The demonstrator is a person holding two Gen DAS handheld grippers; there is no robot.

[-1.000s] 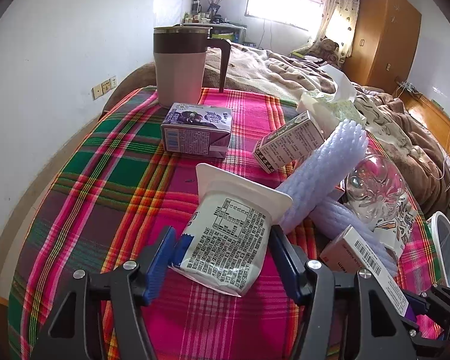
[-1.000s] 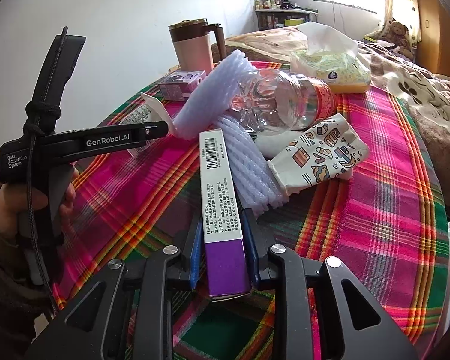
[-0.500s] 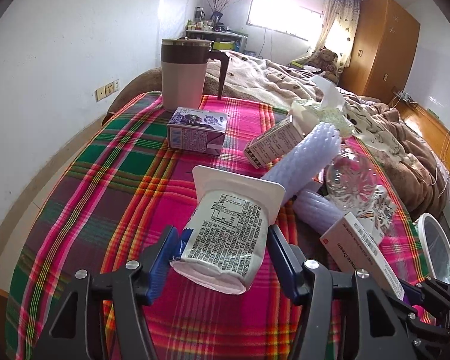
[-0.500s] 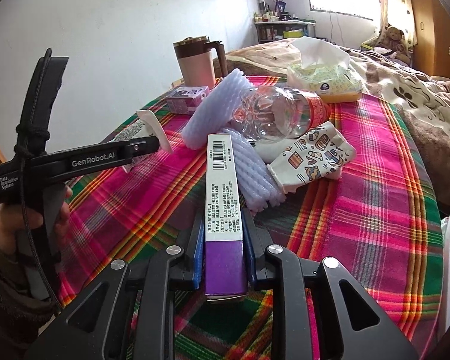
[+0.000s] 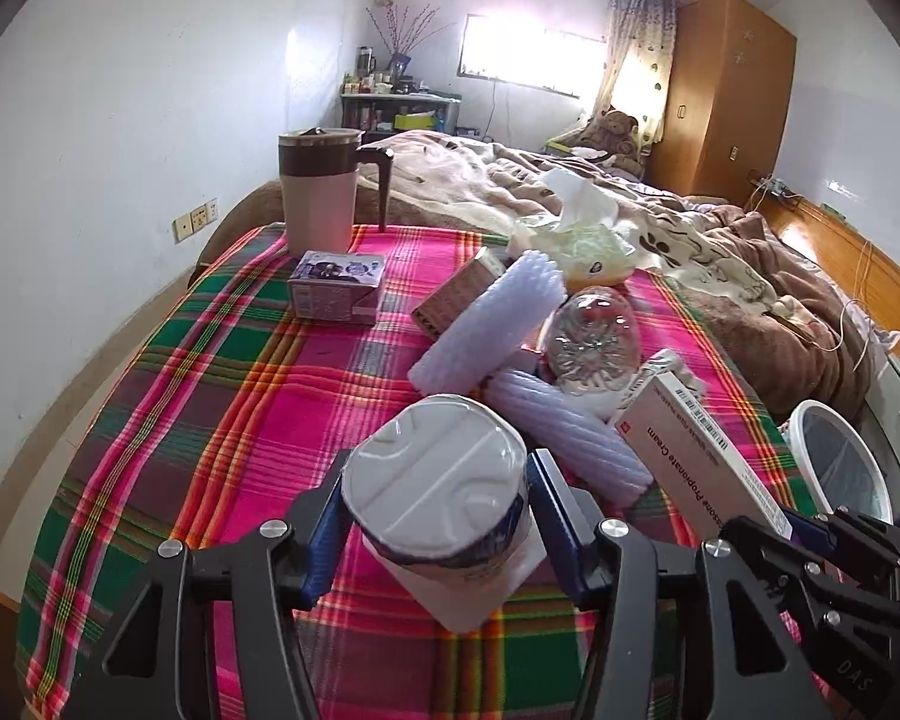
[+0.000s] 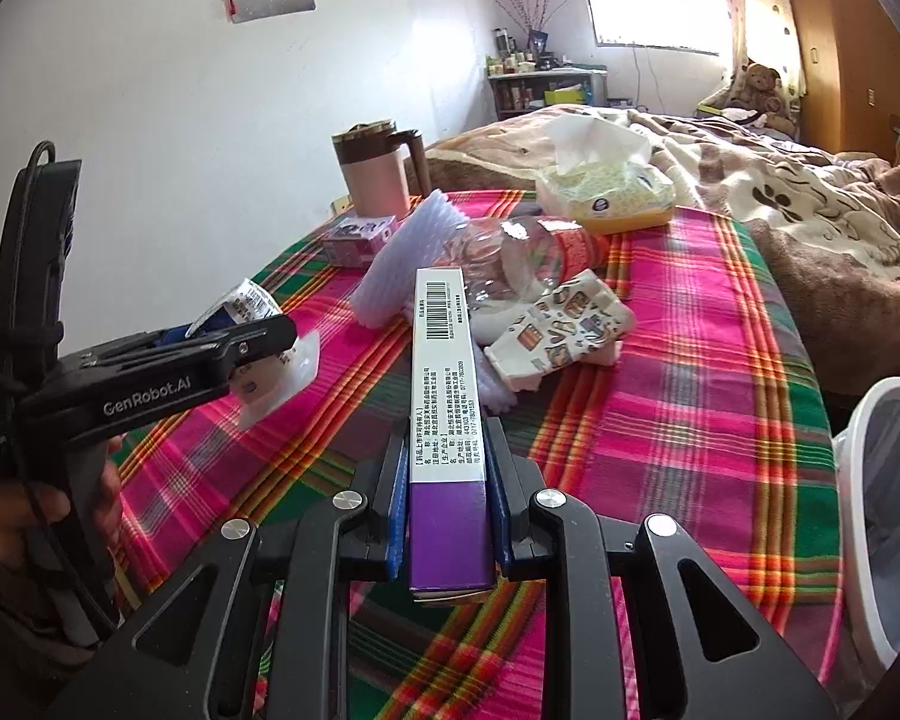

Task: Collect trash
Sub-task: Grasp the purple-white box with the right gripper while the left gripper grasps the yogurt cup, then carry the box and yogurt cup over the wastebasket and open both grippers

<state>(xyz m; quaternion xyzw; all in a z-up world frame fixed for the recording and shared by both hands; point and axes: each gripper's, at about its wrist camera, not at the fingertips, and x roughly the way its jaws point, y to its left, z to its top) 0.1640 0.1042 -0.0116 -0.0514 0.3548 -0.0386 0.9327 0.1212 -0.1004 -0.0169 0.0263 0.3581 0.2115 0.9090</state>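
Left claw [image 5: 435, 519] closing, blue pads squeezing the yogurt cup [image 5: 444, 495], lifted above the plaid tabletop [image 5: 222, 396]. Right of the cup, right claw [image 6: 447, 519] pinched the purple cream box [image 6: 447, 420]; white bin [image 6: 888, 504] right of that.

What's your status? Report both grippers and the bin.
Left gripper closing on yogurt cup, lifted. Right gripper shut on cream box. White bin at right, path looks clear.
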